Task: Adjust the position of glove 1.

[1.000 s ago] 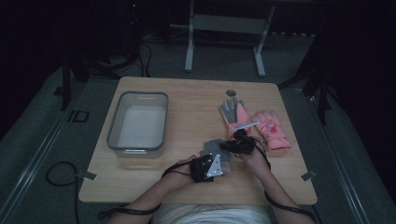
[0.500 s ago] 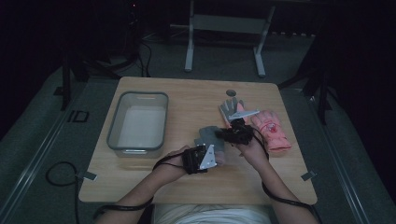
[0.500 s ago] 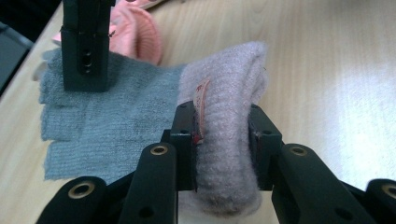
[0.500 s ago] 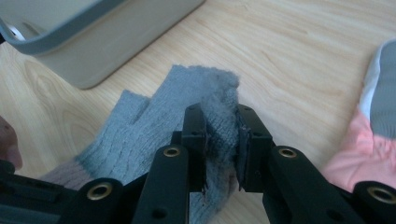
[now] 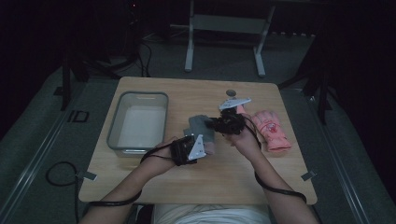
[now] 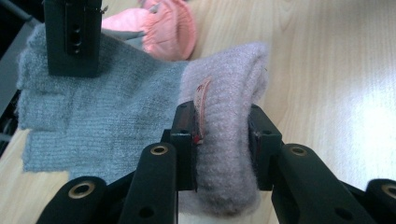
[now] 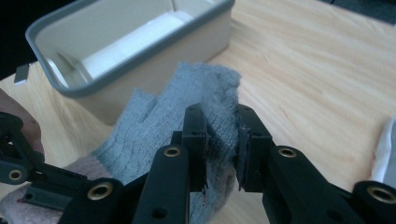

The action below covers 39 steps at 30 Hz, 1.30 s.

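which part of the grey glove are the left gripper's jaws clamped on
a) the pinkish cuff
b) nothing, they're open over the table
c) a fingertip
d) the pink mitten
a: in the left gripper view the left gripper has its jaws pressed on either side of the pinkish cuff of the grey glove, while the pink mitten lies apart behind it.

A grey knitted glove (image 6: pixel 98 109) with a dusty-pink ribbed cuff (image 6: pixel 229 135) is stretched out flat above the wooden worktop (image 5: pixel 224 172), its cuff end pinched at one side, its finger end (image 7: pixel 219 116) at the other.
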Motion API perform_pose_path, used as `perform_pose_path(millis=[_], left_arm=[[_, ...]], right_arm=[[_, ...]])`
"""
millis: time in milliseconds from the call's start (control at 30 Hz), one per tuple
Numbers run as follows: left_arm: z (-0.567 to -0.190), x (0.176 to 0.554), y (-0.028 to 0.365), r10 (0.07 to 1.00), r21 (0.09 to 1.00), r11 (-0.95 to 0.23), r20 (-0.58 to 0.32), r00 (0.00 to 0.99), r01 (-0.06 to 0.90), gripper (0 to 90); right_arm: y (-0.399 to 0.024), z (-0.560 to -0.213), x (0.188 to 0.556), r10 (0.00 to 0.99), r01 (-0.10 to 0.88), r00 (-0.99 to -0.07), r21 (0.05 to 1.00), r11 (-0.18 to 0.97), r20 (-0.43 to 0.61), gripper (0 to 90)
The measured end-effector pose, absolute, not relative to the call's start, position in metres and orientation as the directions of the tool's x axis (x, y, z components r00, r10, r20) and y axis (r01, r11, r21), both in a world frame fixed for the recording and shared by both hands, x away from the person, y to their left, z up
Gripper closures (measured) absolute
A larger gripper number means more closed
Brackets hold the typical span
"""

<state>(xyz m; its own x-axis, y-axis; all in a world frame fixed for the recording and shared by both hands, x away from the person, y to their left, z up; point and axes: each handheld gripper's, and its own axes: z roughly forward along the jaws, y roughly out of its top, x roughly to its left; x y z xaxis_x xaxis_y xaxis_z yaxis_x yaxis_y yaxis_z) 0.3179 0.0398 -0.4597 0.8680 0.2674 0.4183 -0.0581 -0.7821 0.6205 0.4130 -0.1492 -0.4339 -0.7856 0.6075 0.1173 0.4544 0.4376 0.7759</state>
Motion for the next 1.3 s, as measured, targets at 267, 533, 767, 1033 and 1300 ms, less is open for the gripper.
perform_pose_path(millis=[267,533,767,1033,1300], left_arm=[[-0.450,0.320,0.062,0.289,0.622,-0.782,0.433,0.854,-0.051,69.2],[-0.438,0.321,0.088,0.312,0.609,-0.793,0.442,0.841,-0.026,69.1],[-0.431,0.323,0.108,0.326,0.590,-0.808,0.452,0.830,-0.003,69.2],[-0.427,0.326,0.134,0.344,0.573,-0.819,0.452,0.823,0.028,69.2],[-0.427,0.325,0.152,0.362,0.570,-0.820,0.444,0.820,0.054,69.3]], right_arm=[[-0.126,-0.420,0.419,0.586,0.429,-0.803,0.786,0.446,0.107,76.5],[-0.094,-0.407,0.425,0.563,0.414,-0.820,0.791,0.451,0.108,76.4],[-0.069,-0.400,0.430,0.548,0.408,-0.829,0.793,0.453,0.113,76.5],[-0.040,-0.397,0.436,0.526,0.398,-0.842,0.794,0.459,0.118,76.4],[-0.014,-0.396,0.436,0.504,0.376,-0.858,0.795,0.476,0.105,76.4]])
